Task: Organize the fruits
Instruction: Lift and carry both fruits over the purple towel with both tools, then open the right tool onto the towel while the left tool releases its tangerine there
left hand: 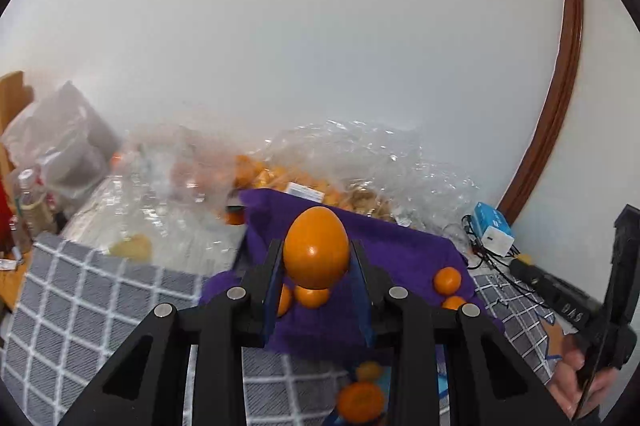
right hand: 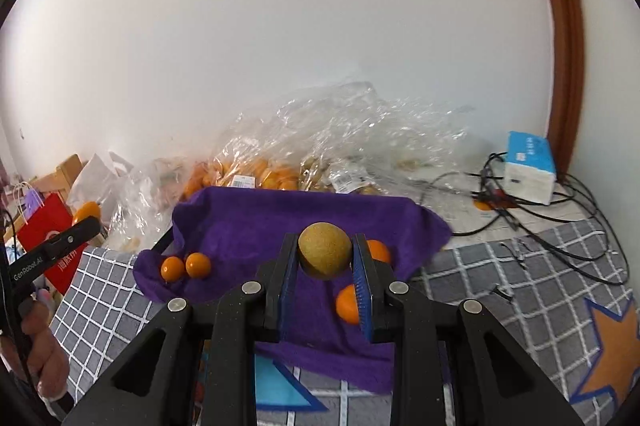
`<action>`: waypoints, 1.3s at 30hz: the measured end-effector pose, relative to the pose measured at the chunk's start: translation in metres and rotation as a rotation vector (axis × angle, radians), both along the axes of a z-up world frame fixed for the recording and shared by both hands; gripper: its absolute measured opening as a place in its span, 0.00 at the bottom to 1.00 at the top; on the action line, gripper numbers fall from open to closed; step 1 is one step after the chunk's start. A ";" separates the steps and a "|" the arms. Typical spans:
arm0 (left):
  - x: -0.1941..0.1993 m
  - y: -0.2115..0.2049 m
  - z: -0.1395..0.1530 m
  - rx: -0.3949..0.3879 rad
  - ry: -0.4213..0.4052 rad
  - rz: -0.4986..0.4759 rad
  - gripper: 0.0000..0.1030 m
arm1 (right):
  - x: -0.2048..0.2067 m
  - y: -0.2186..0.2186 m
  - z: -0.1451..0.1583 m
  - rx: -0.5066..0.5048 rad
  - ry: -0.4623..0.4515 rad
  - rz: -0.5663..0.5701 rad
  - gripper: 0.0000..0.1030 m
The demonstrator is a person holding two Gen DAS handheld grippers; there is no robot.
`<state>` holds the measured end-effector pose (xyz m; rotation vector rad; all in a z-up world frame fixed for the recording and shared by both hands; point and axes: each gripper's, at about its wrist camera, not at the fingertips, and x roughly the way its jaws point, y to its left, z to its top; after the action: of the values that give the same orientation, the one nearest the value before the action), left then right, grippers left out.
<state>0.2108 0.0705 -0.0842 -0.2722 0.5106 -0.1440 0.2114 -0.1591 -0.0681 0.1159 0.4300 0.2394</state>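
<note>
Crinkly clear plastic bags [right hand: 340, 145] of fruit pile at the bench's back edge, behind a soft purple cloth [right hand: 280, 222]. Four small round oranges [right hand: 198, 265] sit on it (smooth, shiny). The left gripper [left hand: 316, 258] jaws clamp an orange egg-shaped fruit [left hand: 316, 252]. The right gripper [right hand: 325, 258] jaws clamp a rough brown ball-shaped fruit [right hand: 325, 254].

A crumpled purple cloth [right hand: 280, 226] lies on the grey checked mat [right hand: 540, 266], with small orange fruits [right hand: 198, 265] resting on it. Behind the cloth sit clear plastic bags of fruit [right hand: 280, 165]. To their right lies a white-and-blue paper box [right hand: 530, 167] among black cables [right hand: 560, 226].
</note>
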 end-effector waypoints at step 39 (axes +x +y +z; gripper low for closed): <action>0.057 -0.044 -0.086 0.014 0.183 -0.158 0.30 | 0.040 0.026 -0.072 -0.068 0.193 0.062 0.34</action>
<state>0.2677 0.0269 -0.1706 -0.2324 0.7151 -0.2704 0.2517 -0.1328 -0.1404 0.0591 0.6341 0.2755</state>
